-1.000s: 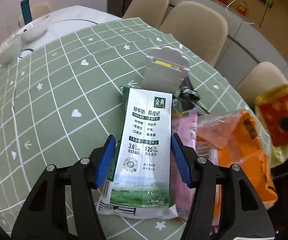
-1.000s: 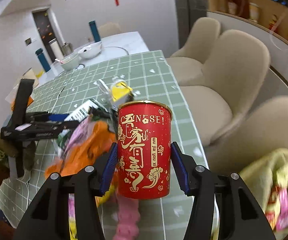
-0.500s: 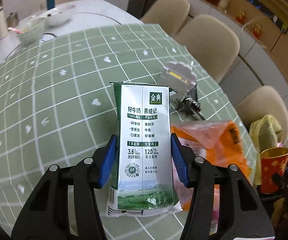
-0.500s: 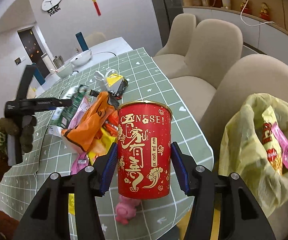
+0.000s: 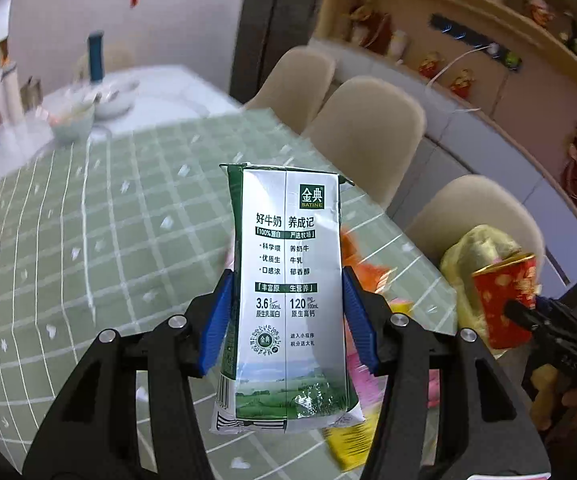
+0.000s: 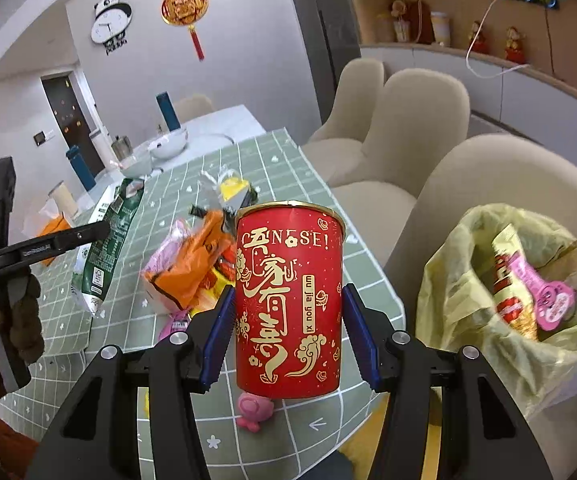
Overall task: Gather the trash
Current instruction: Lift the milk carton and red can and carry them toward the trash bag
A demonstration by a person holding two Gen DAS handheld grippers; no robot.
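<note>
My left gripper [image 5: 286, 316] is shut on a flattened green and silver milk carton [image 5: 288, 292] and holds it up above the green checked tablecloth [image 5: 100, 240]. My right gripper [image 6: 286, 332] is shut on a red can with gold lettering [image 6: 288, 300], held in the air past the table's corner. A yellow trash bag [image 6: 500, 312] hangs open at the right and holds several wrappers. The can [image 5: 506, 300] and the bag [image 5: 476, 252] also show at the right of the left wrist view. The carton [image 6: 108, 248] shows at the left of the right wrist view.
An orange bag [image 6: 192, 268], pink wrappers [image 6: 168, 248], a yellow packet [image 6: 232, 192] and a pink toy [image 6: 254, 410] lie near the table corner. Beige chairs [image 6: 420, 120] stand along the right. Bowls [image 6: 168, 146] and bottles [image 6: 167, 110] stand at the table's far end.
My left gripper has lifted the milk carton higher off the table and tilted up. My right gripper has carried the can further right, so the trash bag's opening shows more fully.
</note>
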